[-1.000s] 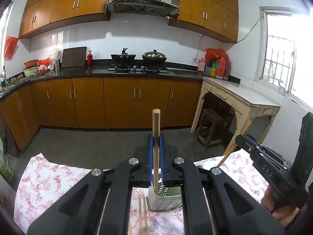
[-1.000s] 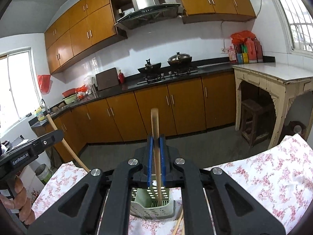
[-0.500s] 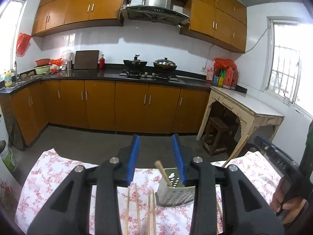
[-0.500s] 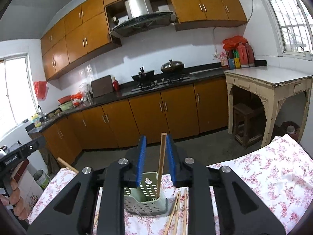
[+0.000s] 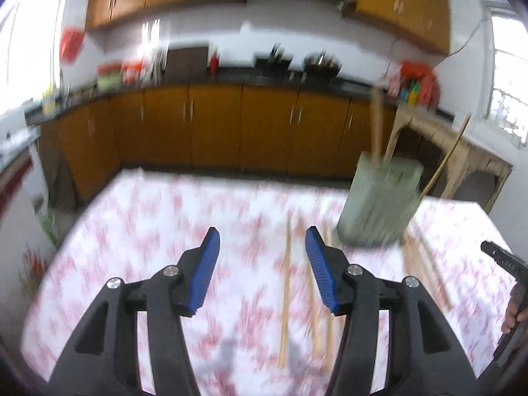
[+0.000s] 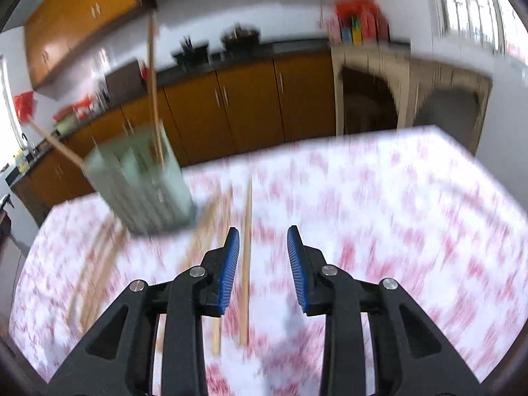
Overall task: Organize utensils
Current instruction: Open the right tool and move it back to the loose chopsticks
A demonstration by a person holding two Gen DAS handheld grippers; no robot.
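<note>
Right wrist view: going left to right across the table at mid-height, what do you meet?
Green utensil holder with chopsticks standing in it → loose chopsticks beside its base → single chopstick lying between the open right gripper's blue pads → bare floral tablecloth.

Motion-blurred holder, chopsticks, floral tablecloth

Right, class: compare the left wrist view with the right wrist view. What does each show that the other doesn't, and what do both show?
Only the left wrist view: the left gripper, open and empty, and, at the right edge, a hand on the other tool.

Only the right wrist view: the right gripper, open, a loose chopstick on the cloth seen between its jaws.

Both: the green holder with two chopsticks standing in it, more chopsticks lying loose, the floral cloth, orange cabinets.
</note>
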